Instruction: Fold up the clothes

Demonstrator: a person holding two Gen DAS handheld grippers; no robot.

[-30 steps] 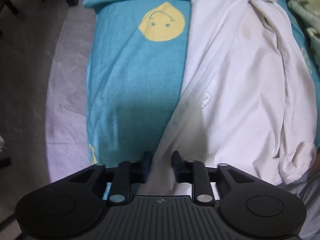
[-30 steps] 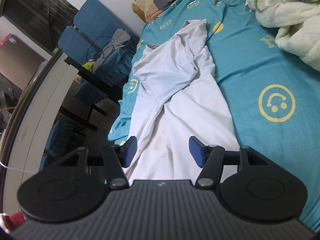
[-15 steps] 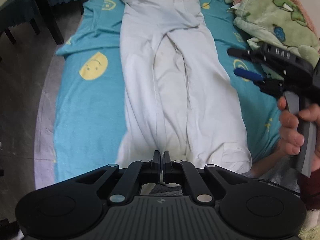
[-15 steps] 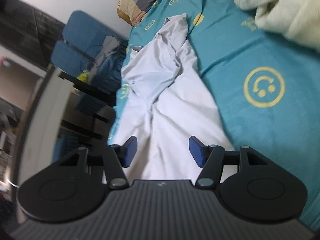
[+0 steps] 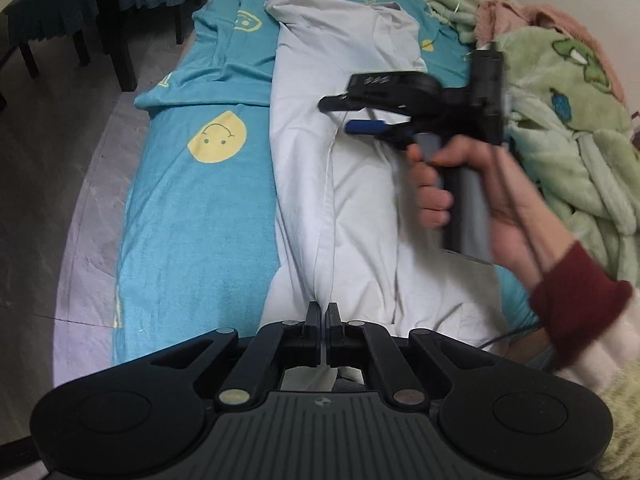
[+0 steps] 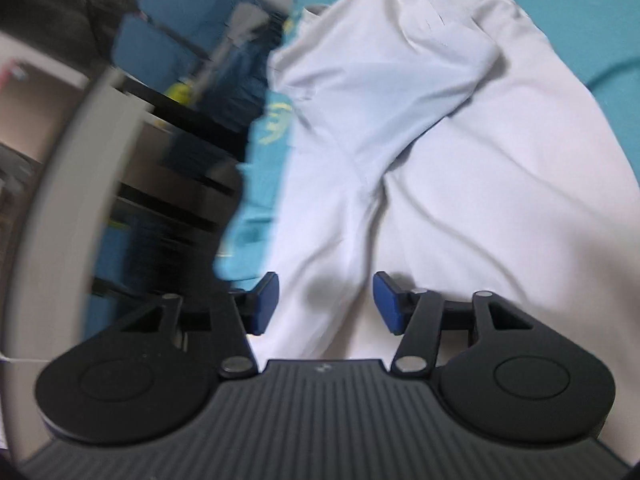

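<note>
Gripping the white garment [image 5: 360, 200] at its near hem, the left gripper [image 5: 323, 316] is pinched together on the fabric.
The garment lies lengthwise along the bed's [image 5: 192, 216] left edge; the right gripper [image 6: 326, 300] hovers above it, fingers apart.

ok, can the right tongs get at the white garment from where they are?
Probably yes. The right tongs are open and hang right over the white garment, with bare cloth between and ahead of the fingers. Nothing sits in between; the left tongs are shut at the near hem, out of the way.
</note>
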